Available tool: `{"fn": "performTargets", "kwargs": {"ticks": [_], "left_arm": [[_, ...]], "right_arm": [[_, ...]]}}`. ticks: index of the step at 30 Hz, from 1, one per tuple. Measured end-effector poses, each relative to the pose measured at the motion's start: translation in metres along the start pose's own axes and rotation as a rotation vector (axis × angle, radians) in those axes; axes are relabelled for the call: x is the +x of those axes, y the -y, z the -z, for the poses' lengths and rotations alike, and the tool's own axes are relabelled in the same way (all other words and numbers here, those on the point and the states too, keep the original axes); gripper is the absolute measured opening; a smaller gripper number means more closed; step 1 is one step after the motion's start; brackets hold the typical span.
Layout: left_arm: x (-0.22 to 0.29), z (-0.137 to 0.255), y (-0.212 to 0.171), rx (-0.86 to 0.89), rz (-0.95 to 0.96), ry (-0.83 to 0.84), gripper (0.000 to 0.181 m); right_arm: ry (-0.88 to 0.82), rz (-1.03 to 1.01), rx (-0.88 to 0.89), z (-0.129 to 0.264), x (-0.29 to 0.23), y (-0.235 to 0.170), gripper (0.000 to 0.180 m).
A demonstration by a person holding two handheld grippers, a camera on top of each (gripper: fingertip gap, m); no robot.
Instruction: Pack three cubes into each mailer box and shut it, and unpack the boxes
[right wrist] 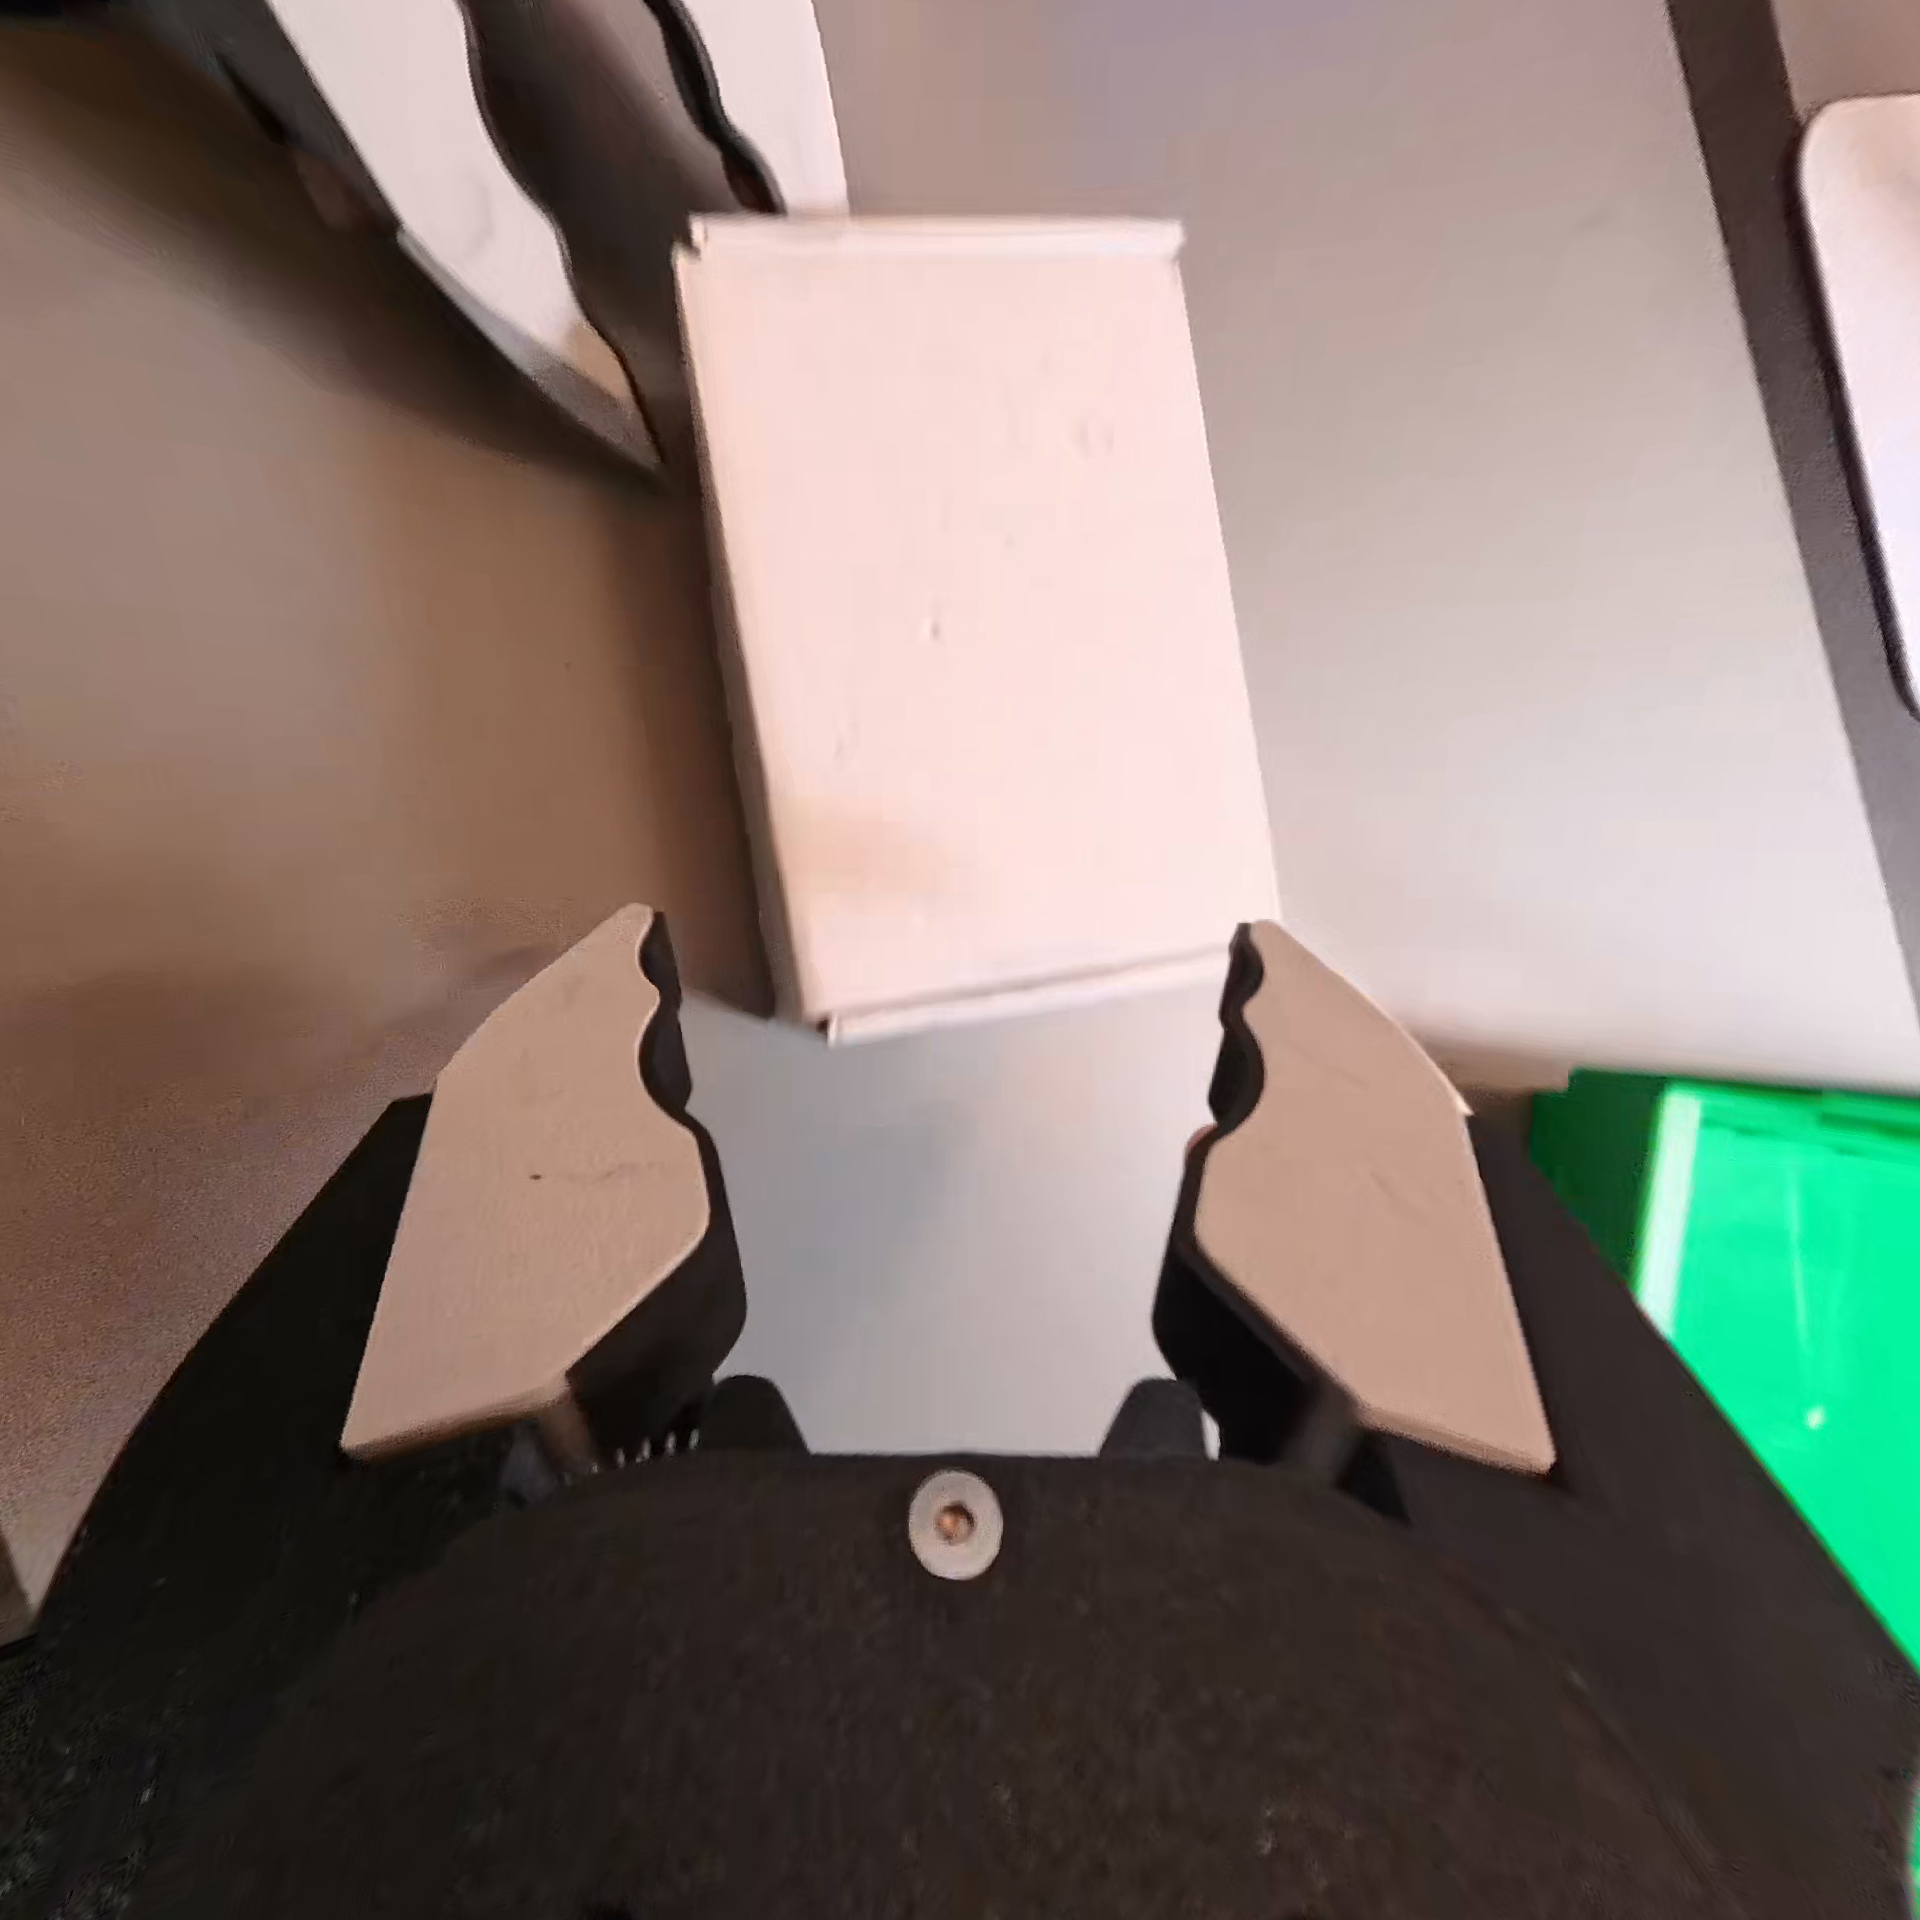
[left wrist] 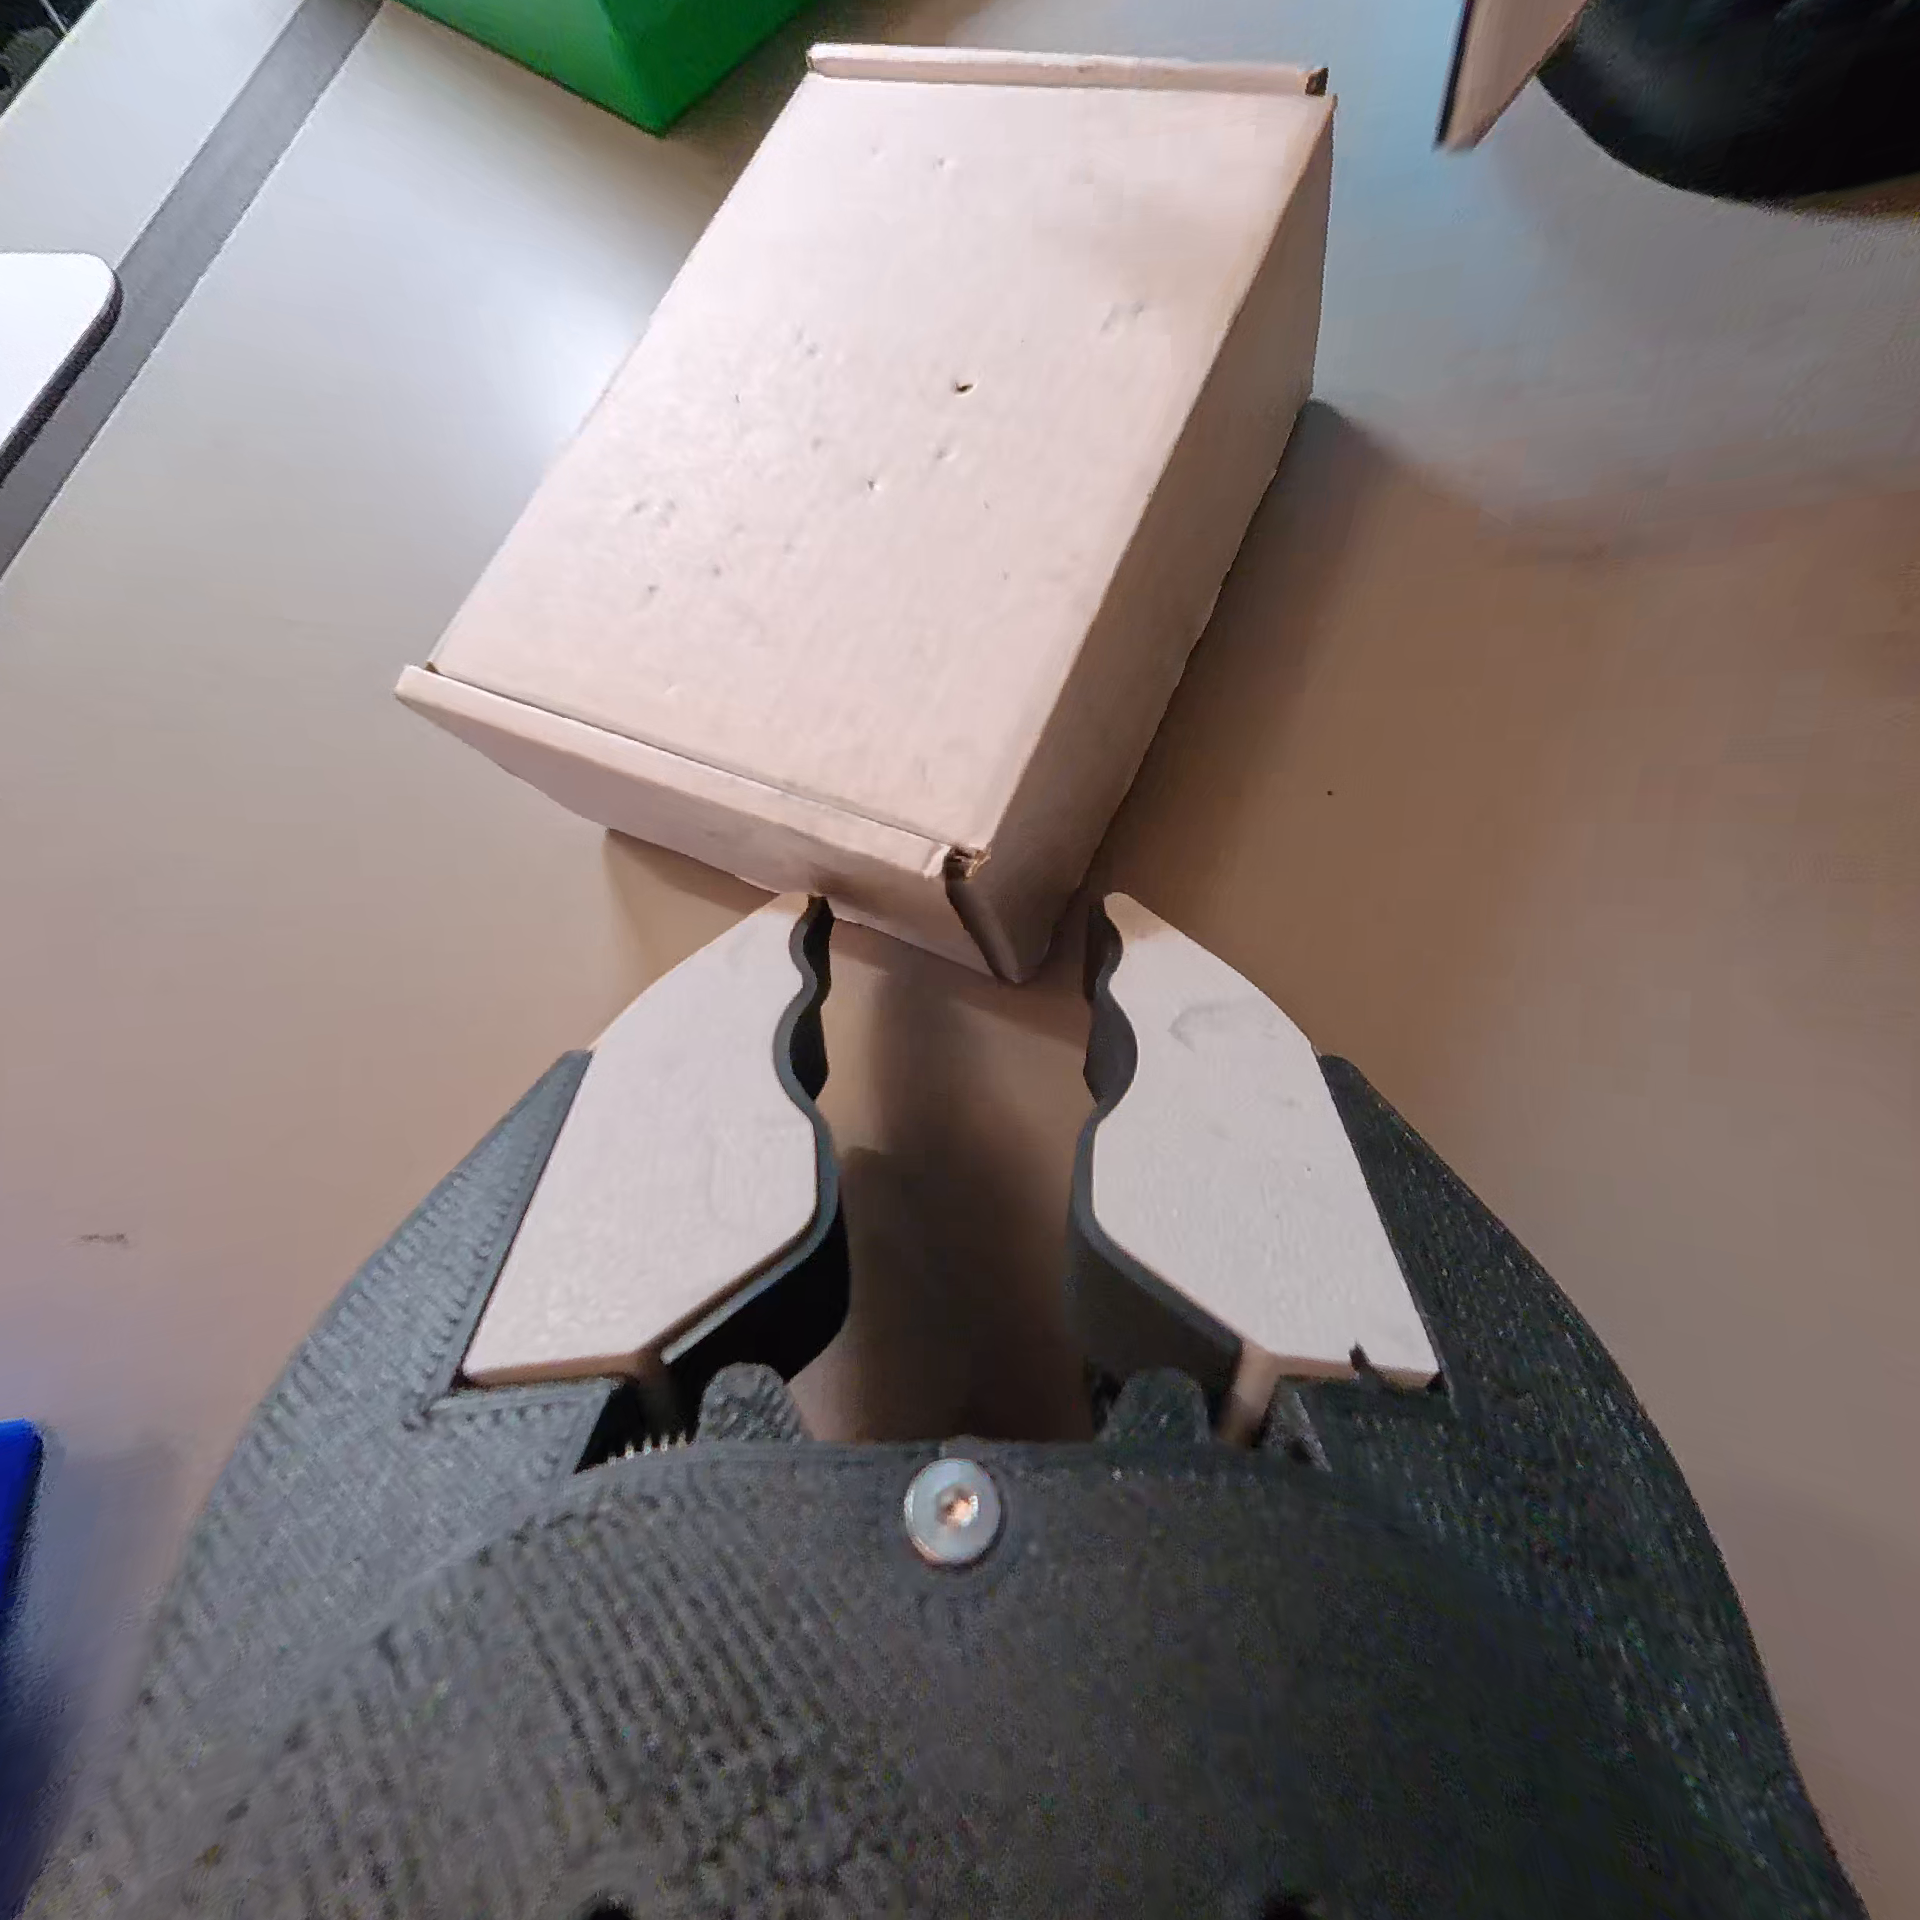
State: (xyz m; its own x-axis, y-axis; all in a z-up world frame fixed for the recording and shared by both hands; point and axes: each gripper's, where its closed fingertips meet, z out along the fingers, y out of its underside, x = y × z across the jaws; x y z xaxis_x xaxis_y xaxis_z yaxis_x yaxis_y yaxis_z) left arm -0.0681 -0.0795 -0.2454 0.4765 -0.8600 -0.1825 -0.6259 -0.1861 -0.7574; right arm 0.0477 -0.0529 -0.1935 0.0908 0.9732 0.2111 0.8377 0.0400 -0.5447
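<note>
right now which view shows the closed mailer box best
The left wrist view: the mailer box is sharp, showing its shut lid, a side wall and front flap edge. The right wrist view shows the box blurrier and washed out, mostly only its top, between the open right gripper and the left gripper's fingers.

A smooth beige worktop (left wrist: pixel 312 935) carries a closed, pale cardboard mailer box (left wrist: pixel 883 499), with a bright green plastic block (left wrist: pixel 623 52) lying near it.

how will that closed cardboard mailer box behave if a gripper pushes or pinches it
The mailer box lies flat and low on the table, so it should slide rather than tip. Its dented lid suggests thin cardboard that may give under a pinch. Its weight cannot be judged: contents hidden.
</note>
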Motion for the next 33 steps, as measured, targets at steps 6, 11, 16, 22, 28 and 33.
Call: {"fn": "performTargets", "kwargs": {"ticks": [6, 11, 16, 22, 28, 33], "left_arm": [[-0.004, 0.013, 0.002, 0.063, 0.045, 0.016, 0.05], [-0.013, 0.031, 0.021, 0.188, 0.117, 0.019, 0.063], [-0.025, 0.047, 0.033, 0.284, 0.169, 0.063, 0.069], [-0.03, 0.056, 0.041, 0.333, 0.176, 0.098, 0.069], [-0.034, 0.062, 0.046, 0.366, 0.209, 0.101, 0.069], [-0.037, 0.063, 0.047, 0.385, 0.248, 0.109, 0.07]], "right_arm": [[0.109, 0.133, -0.216, -0.044, 0.002, 0.033, 0.115], [0.181, 0.144, -0.344, -0.074, 0.004, 0.035, 0.122], [0.198, 0.183, -0.37, -0.075, 0.001, 0.032, 0.121], [0.153, 0.173, -0.292, -0.025, 0.026, 0.035, 0.121], [-0.071, 0.101, -0.326, 0.076, 0.134, 0.006, 0.121], [-0.162, -0.033, -0.403, 0.109, 0.217, -0.055, 0.121]]}}
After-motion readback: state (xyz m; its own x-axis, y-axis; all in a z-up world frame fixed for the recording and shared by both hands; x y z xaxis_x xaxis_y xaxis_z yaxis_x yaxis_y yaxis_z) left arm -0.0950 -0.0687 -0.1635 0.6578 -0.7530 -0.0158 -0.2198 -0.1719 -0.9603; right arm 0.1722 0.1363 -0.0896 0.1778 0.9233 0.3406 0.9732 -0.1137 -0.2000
